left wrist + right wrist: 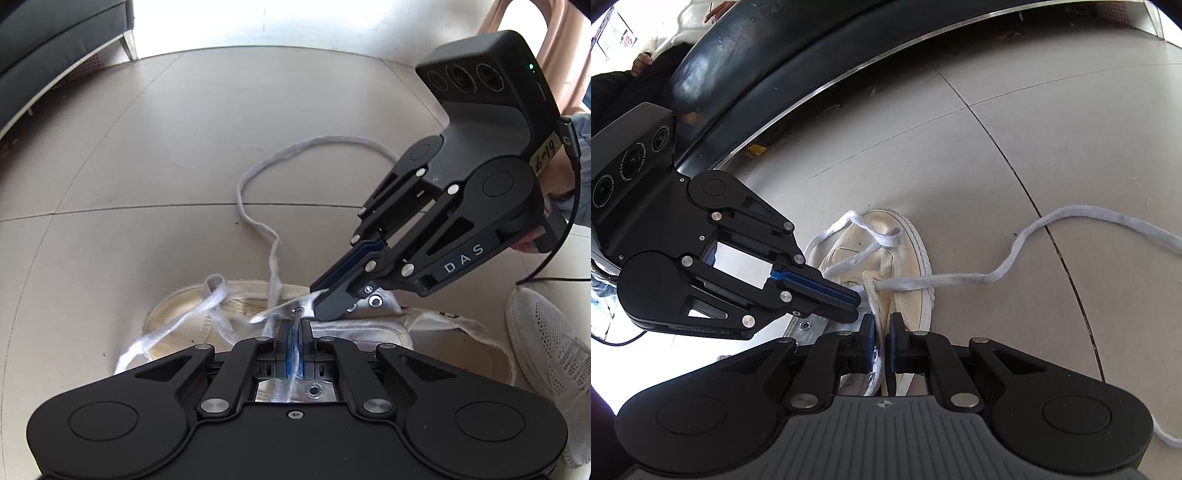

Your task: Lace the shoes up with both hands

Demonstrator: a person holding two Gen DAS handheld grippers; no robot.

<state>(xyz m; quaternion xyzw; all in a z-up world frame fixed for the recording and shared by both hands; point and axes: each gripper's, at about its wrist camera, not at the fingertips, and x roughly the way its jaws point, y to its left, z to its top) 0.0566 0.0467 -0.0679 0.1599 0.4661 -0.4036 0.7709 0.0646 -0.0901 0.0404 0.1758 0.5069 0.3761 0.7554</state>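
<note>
On the side of the right gripper (pixel 325 295), well behind its jaws, you can read "DAS" in pale letters. Further back on its body, a yellowish sticker (pixel 546 154) carries handwritten "6-19". On the left gripper (pixel 855 308), along the lower edge behind its jaws, faint lettering reads "GenRobot.AI".

Pale tiled floor (pixel 155 155) with dark grout lines — a dark sofa (pixel 55 33), a pink plastic chair (pixel 565 48), a white mesh sneaker (pixel 554 354).
</note>
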